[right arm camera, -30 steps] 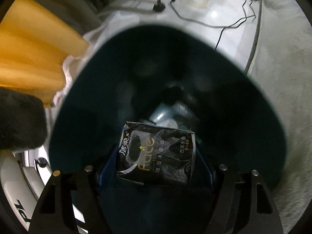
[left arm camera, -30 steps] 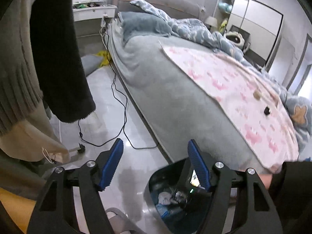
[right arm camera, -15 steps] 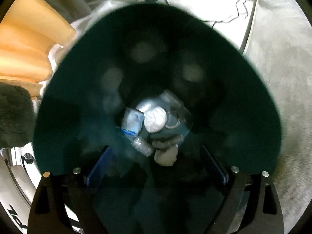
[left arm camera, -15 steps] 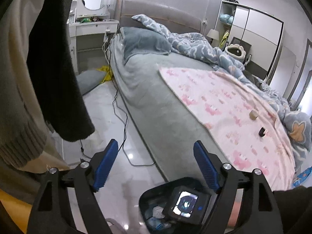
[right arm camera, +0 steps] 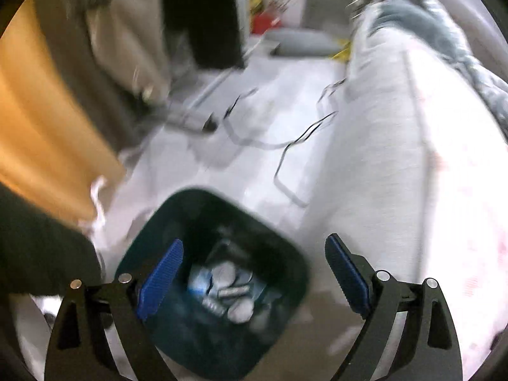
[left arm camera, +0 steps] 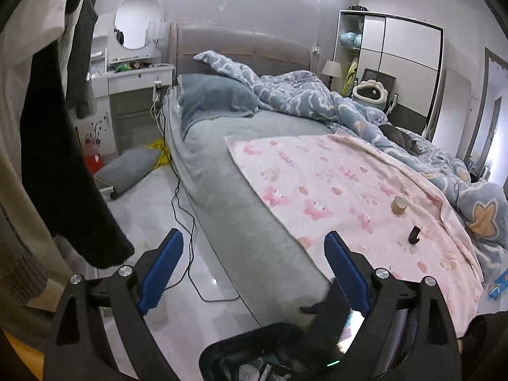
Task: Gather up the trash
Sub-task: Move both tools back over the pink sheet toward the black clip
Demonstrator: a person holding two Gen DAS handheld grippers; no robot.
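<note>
On the pink blanket (left arm camera: 349, 197) in left view only, small brown cylinder (left arm camera: 398, 204), black clip (left arm camera: 414, 234), both grippers' jaws wide, empty.

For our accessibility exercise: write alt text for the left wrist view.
An open two-finger tool hovers over a dark bin beside a grey bed. A pink blanket holds two small items; a black cable trails across the floor.

A: Any words or numbers to read here?

B: None. The wrappers in the bin (right arm camera: 222, 285), below and between the right hand-held gripper's (right arm camera: 254, 273) fingers, are too blurred.

A: And the blue box (left arm camera: 498, 287), far right of the left hand-held gripper (left arm camera: 254, 263)?

B: Its print is too small to make out.
</note>
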